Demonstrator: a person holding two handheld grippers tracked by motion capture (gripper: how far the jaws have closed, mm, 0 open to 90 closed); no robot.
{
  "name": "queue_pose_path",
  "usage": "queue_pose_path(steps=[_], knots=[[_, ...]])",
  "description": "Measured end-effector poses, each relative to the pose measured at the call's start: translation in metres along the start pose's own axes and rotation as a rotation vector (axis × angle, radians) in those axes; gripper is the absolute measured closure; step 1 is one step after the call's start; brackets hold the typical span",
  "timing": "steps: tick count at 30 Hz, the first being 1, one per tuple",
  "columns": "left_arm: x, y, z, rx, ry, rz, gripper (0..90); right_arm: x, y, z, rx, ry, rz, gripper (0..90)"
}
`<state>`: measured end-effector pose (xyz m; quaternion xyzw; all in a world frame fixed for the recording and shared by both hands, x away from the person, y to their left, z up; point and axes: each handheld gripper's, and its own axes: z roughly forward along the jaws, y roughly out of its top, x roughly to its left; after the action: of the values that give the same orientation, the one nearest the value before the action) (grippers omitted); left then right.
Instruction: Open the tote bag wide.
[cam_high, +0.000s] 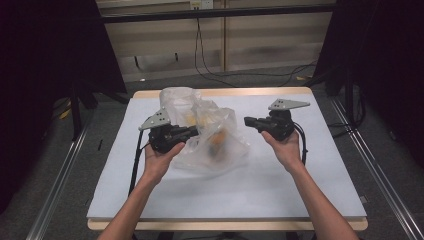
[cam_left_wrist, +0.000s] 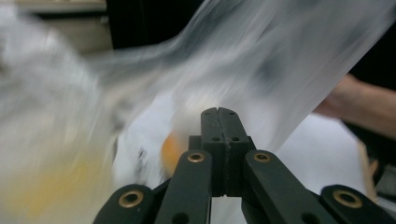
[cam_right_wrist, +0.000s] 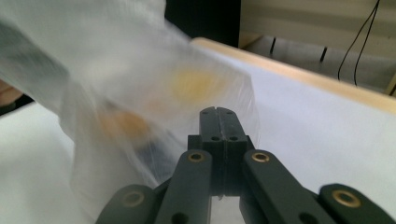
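A clear plastic bag (cam_high: 215, 150) lies crumpled in the middle of the white table (cam_high: 250, 190), with orange and yellow items (cam_high: 217, 139) inside it. My left gripper (cam_high: 195, 131) reaches into the bag's left side, its jaws pressed together on the film. In the left gripper view the jaws (cam_left_wrist: 218, 111) are shut, the bag (cam_left_wrist: 280, 56) stretches blurred above them, and an orange item (cam_left_wrist: 170, 149) shows through. My right gripper (cam_high: 246, 121) is shut a little right of the bag, holding nothing. In the right gripper view its jaws (cam_right_wrist: 217, 110) point at the blurred bag (cam_right_wrist: 116, 70).
The table's wooden far edge (cam_right_wrist: 299, 70) runs behind the bag. Bare white surface lies in front of and to the right of the bag. Cables (cam_high: 210, 70) trail over the floor beyond the table. Dark stands (cam_high: 75, 105) flank the table at both sides.
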<state>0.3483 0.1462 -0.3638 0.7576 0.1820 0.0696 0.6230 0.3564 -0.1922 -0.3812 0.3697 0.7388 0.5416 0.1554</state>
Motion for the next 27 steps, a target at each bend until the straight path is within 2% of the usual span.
queue_pose_path(steps=[2,4,6,7,8,9,11,13,14,15,17,18,19,21,22,25,27], knots=[[-0.011,0.006,0.007,0.016,-0.023,0.035,90.0,0.004,0.017,-0.005,-0.036,0.008,-0.014,90.0],[-0.018,0.005,0.019,0.035,-0.06,0.043,90.0,0.007,0.023,-0.006,-0.043,0.015,-0.024,90.0],[-0.025,-0.001,0.032,0.072,-0.069,0.051,90.0,0.013,0.032,-0.006,-0.053,0.03,-0.048,90.0],[-0.028,-0.006,0.038,0.085,-0.081,0.06,90.0,0.021,0.039,-0.005,-0.065,0.049,-0.065,90.0],[-0.032,-0.01,0.043,0.093,-0.097,0.058,90.0,0.021,0.039,-0.005,-0.065,0.049,-0.065,90.0],[-0.035,-0.014,0.047,0.115,-0.09,0.062,90.0,0.027,0.042,-0.005,-0.076,0.069,-0.076,90.0],[-0.039,-0.022,0.054,0.126,-0.093,0.07,90.0,0.031,0.045,-0.004,-0.087,0.086,-0.078,90.0],[-0.04,-0.03,0.062,0.189,-0.099,0.079,90.0,0.033,0.046,-0.004,-0.09,0.097,-0.079,90.0],[-0.04,-0.033,0.065,0.207,-0.092,0.086,90.0,0.039,0.047,-0.003,-0.092,0.123,-0.085,90.0],[-0.04,-0.037,0.067,0.211,-0.097,0.077,90.0,0.039,0.047,-0.003,-0.092,0.123,-0.085,90.0],[-0.041,-0.041,0.068,0.215,-0.089,0.064,90.0,0.048,0.044,-0.001,-0.078,0.154,-0.106,90.0],[-0.041,-0.043,0.067,0.215,-0.089,0.059,90.0,0.059,0.039,0.0,-0.058,0.182,-0.133,90.0],[-0.039,-0.044,0.067,0.216,-0.093,0.057,90.0,0.059,0.039,0.0,-0.058,0.182,-0.133,90.0],[-0.036,-0.044,0.066,0.226,-0.075,0.056,90.0,0.071,0.036,0.0,-0.055,0.218,-0.151,90.0],[-0.035,-0.044,0.066,0.223,-0.073,0.052,90.0,0.081,0.037,0.002,-0.032,0.236,-0.175,90.0],[-0.035,-0.039,0.064,0.201,-0.069,0.05,90.0,0.087,0.038,0.008,-0.007,0.241,-0.192,90.0],[-0.035,-0.037,0.063,0.216,-0.071,0.058,90.0,0.089,0.038,0.015,0.019,0.236,-0.205,90.0]])
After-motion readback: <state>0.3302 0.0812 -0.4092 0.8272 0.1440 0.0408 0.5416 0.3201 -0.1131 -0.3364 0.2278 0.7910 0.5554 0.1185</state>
